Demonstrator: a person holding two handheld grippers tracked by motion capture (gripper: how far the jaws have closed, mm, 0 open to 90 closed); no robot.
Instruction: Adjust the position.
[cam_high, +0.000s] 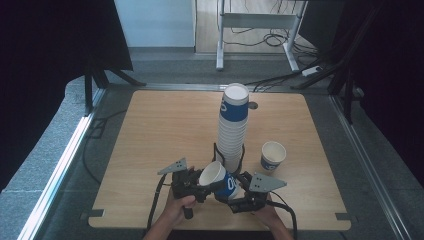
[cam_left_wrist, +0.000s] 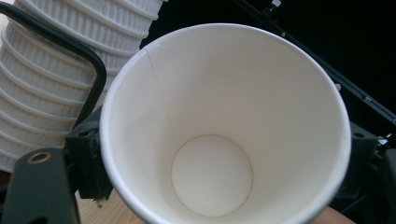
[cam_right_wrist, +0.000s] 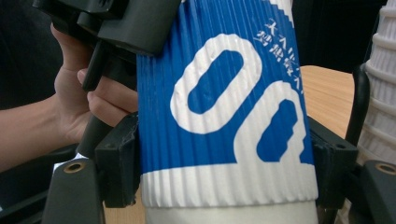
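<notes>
Cup (cam_high: 218, 179) held between both my grippers sits low in the middle of the high view, tilted, its white mouth turned to the upper left. My left gripper (cam_high: 192, 186), left of it, has its jaws pressed on the cup near the rim; in the left gripper view the black pads sit tight against both sides of the open mouth. My right gripper (cam_high: 241, 192), just right of it, is clamped on the blue ribbed sleeve, whose sides the pads squeeze in the right gripper view, where the left hand (cam_right_wrist: 77, 100) shows at left. That sleeve is corrugated paper, blue with big white lettering, above a white ribbed band; inside, the cup is smooth white with a round base. Above it rises a tall stack of cups (cam_high: 233, 127) in a black wire holder, and a single upright cup (cam_high: 273, 155) stands to its right. All rest on a light wooden table (cam_high: 165, 130) over grey floor, with dark curtains at both sides.
</notes>
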